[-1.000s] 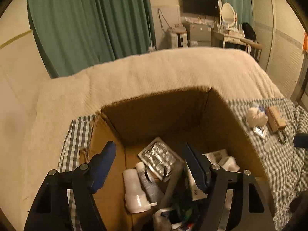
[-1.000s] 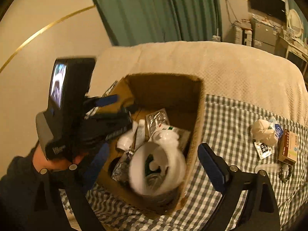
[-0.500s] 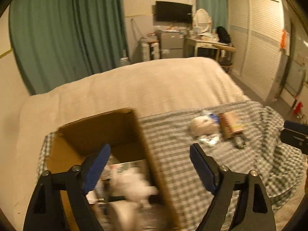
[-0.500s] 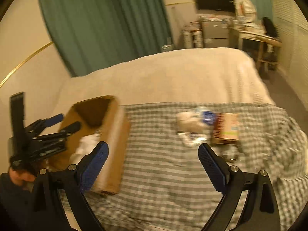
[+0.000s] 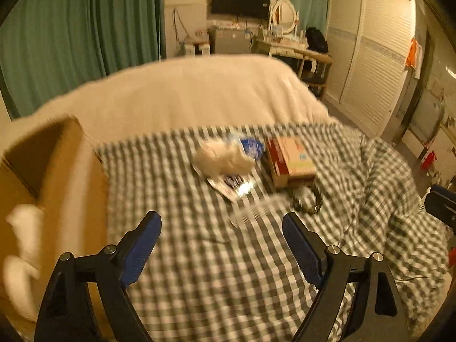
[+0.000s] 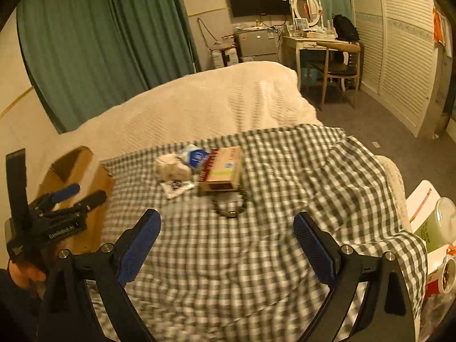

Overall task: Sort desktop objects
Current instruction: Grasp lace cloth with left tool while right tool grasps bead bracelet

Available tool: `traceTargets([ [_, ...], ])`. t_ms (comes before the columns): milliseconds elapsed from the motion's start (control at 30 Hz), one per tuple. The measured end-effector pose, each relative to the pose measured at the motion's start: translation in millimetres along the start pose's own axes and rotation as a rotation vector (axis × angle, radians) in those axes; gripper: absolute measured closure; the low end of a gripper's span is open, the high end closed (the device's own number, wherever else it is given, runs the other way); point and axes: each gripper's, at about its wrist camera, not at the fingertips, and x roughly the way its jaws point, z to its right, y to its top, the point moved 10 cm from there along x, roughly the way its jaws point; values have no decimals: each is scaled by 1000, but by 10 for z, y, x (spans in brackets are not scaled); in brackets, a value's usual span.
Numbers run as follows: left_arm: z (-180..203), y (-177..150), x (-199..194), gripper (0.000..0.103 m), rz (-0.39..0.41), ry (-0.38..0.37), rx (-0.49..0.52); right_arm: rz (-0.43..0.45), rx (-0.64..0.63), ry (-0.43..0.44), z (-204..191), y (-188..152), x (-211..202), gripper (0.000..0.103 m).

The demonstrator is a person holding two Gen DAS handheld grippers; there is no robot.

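Both grippers hang over the gingham cloth (image 6: 256, 256) spread on the bed (image 6: 205, 99), and neither holds anything. The left gripper (image 5: 221, 245) has its fingers (image 5: 141, 245) spread wide with only checked fabric between them; the right gripper (image 6: 226, 239) is spread just as wide, its blue pads (image 6: 312, 245) also framing bare cloth.

Taking the cardboard box (image 6: 82, 176) as the landmark: it sits at the left edge of the cloth with its open top up, and in the left wrist view pale, blurred shapes (image 5: 22, 242) lie inside it, too smeared to name. In the right wrist view the left gripper (image 6: 77, 195) is seen from outside, just in front of the box, its fingers pointing away from the person toward the far side of the bed.

Well to the right of the box, a small cluster lies together on the cloth. A crumpled white wad (image 6: 172, 166) is nearest the box, with a blue-and-white packet (image 6: 196, 155) touching its far side and a flat printed sachet (image 6: 176, 186) just in front of it. Next comes a flat carton (image 6: 223, 169), farther from the box than the wad; it lies on its broad face, long axis running away from the person and slightly toward the box, the red-striped edge facing the wad. A dark bead bracelet (image 6: 229, 203) lies against the carton's near end.
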Motion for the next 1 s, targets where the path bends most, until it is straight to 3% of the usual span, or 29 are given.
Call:
traceTargets([
  [133, 85, -252, 393, 14, -9, 39, -17, -18, -42, -7, 132, -210, 380, 9],
  [233, 68, -342, 592, 14, -33, 63, 27, -22, -60, 12, 165, -417, 701, 9],
  [333, 6, -269, 785, 14, -41, 89, 52, -109, -31, 38, 192, -561, 1118, 9],
  [467, -124, -78, 1004, 14, -30, 80, -16, -146, 33, 86, 223, -424, 1470, 9],
  [567, -168, 98, 1161, 14, -5, 68, -65, -132, 18, 65, 264, -247, 1666, 20],
  [733, -195, 307, 1422, 13, 36, 82, -64, -180, 13, 60, 316, -213, 2019, 48],
  [900, -246, 437, 1661, 14, 20, 73, -79, -237, -32, -11, 313, -320, 2200, 61],
  [933, -262, 450, 1678, 19, 22, 68, -89, -237, -34, -24, 328, -331, 2209, 70],
  [967, -269, 455, 1675, 42, 25, 52, -96, -239, -39, -42, 347, -340, 2214, 74],
  [1000, -286, 453, 1681, 55, 23, 34, -105, -240, -46, -66, 373, -344, 2208, 81],
])
